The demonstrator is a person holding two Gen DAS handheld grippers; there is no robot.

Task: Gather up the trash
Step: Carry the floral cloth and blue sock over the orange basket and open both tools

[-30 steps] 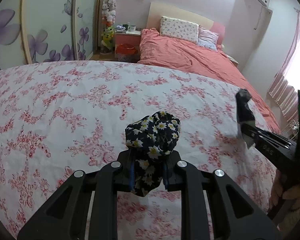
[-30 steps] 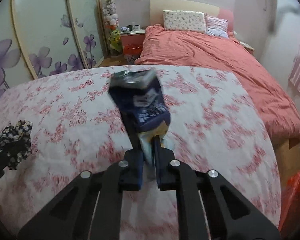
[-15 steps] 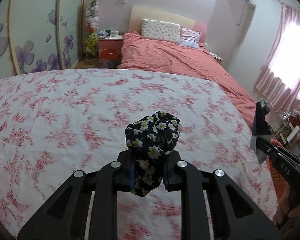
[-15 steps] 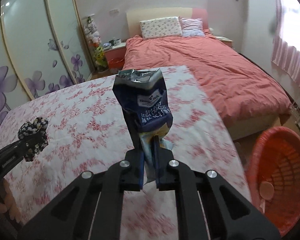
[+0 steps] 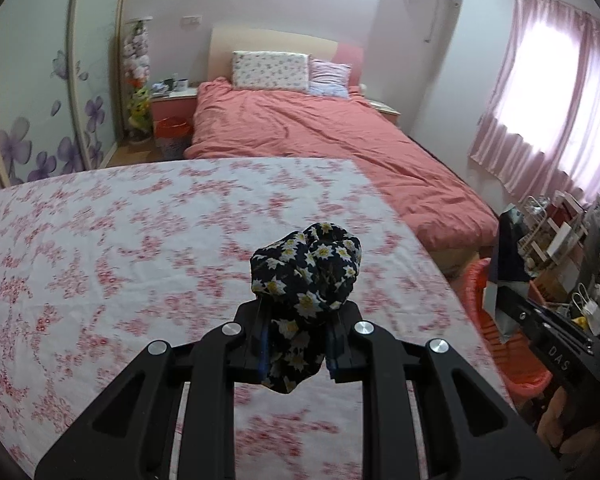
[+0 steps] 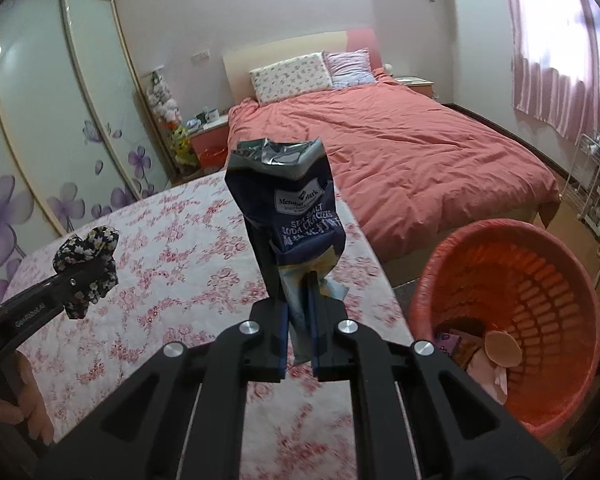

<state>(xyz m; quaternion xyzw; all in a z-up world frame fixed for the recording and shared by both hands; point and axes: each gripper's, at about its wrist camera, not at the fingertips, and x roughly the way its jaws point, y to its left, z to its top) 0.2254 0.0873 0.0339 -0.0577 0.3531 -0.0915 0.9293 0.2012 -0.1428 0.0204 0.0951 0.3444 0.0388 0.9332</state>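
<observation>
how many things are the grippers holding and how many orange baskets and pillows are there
held items: 2, floral cloth bundle in left gripper, cracker bag in right gripper
orange baskets: 2, near, far
pillows: 2, floral, pink
total: 6

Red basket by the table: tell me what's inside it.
Inside the red basket, at the bottom: a round tan disc, a purple packet, brown wrappers and pinkish paper. The near rim and the right gripper hide the rest.
</observation>
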